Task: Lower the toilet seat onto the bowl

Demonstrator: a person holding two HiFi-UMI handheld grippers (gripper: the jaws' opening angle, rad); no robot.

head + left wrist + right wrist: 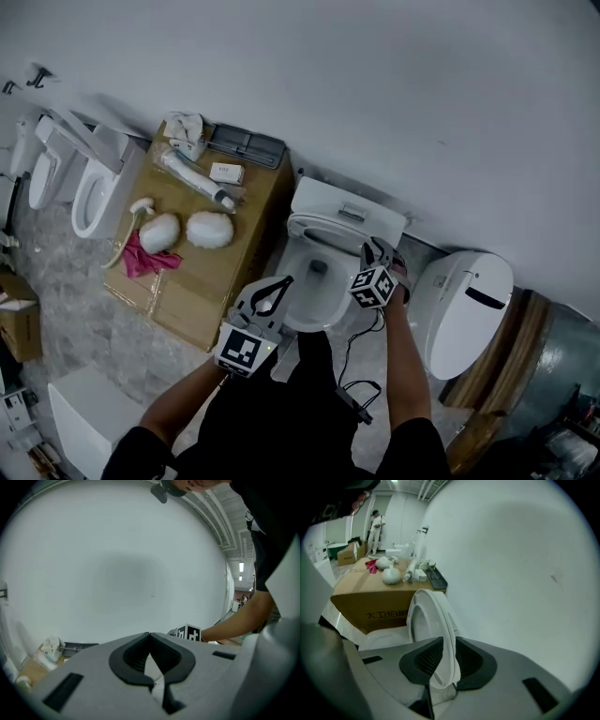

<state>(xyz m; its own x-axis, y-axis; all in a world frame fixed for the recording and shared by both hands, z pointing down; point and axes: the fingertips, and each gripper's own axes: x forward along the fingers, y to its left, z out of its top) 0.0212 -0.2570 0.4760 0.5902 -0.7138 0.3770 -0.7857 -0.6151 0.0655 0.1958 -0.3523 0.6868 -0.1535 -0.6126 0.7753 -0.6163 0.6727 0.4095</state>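
Seat first: my right gripper view shows what the head view cannot. The white toilet seat (431,616) stands upright, its thin, glossy, curved rim between the 2 ribbed black pads of my right gripper (447,645), whose jaws sit narrowly apart. My left gripper (150,637) is closed on nothing, facing the bare wall (117,564). Only the head view shows the oval bowl (300,314) beneath and a brown cardboard box (187,281) beside the toilet.
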